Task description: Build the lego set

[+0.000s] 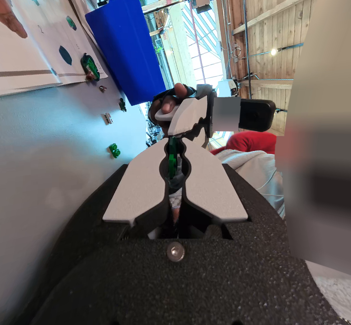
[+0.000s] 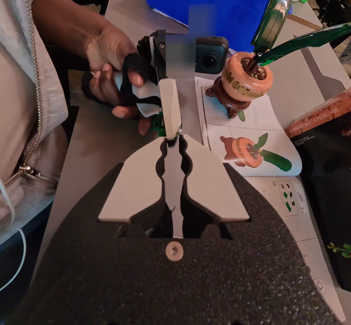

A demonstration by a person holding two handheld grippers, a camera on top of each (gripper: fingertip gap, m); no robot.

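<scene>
Both grippers meet in mid-air above the tabletop [image 2: 91, 145]. The left gripper [image 1: 173, 145] is nearly closed on a green lego leaf assembly [image 1: 172, 160], held edge-up, probably so the right gripper [image 2: 173, 141] can work on its tip; its jaws are narrowly parted there, grip unclear. The potted lego plant [image 2: 247, 80] waits on the instruction booklet [image 2: 266, 145].

We list: left gripper [image 1: 173, 141] fingers [image 1: 144, 179] in matt grey plastic on a grainy black body, with a bright metal screw [image 1: 175, 251]; green lego piece [image 1: 172, 159] of glossy plastic; potted lego plant [image 2: 247, 80] with shiny smooth pot and glossy leaves; instruction booklet [image 2: 247, 145] of smooth paper; blue bin [image 1: 123, 44] of smooth plastic; zipped jacket [image 2: 17, 69] of soft cloth; surface [image 1: 57, 126] matt white.
</scene>
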